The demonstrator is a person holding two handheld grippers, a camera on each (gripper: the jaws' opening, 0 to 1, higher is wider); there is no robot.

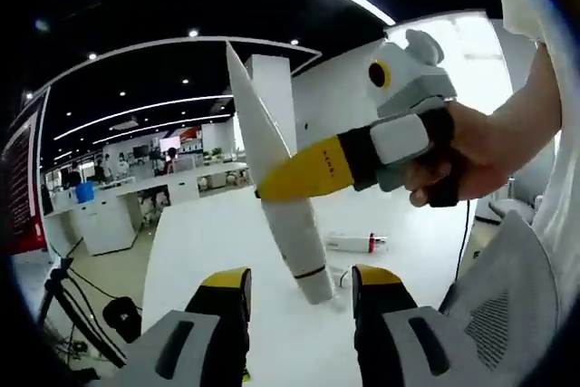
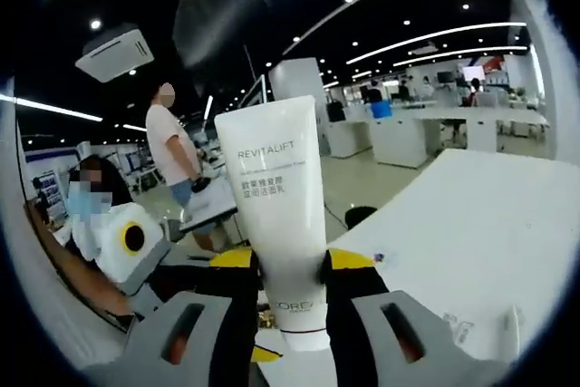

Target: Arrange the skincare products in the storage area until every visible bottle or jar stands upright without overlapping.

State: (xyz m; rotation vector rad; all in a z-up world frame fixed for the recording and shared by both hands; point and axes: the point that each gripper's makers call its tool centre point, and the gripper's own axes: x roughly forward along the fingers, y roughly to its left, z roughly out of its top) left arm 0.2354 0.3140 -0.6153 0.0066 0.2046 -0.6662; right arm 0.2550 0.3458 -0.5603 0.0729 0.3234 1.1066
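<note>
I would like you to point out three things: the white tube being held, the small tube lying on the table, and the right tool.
white tube point(image 2: 276, 188), right gripper view, printed body.
small tube point(image 1: 355, 242), left gripper view, white body.
right tool point(image 2: 294, 283), right gripper view, between its tips.

White desk point(image 1: 227, 251) stretches wide across the left gripper view, and it's the anchor here. Off its left edge, a black tripod point(image 1: 68, 310) stands on the floor. Beyond its far end, a white pillar point(image 1: 272, 97) rises to the dark ceiling, with low white cabinets point(image 1: 104, 219) to the left of that. At the desk's right edge, a grey mesh chair point(image 1: 503, 301).

In the right gripper view, a standing person point(image 2: 172, 156) in a white shirt waits past the desk's left side, with a seated person point(image 2: 86, 206) nearer.
</note>
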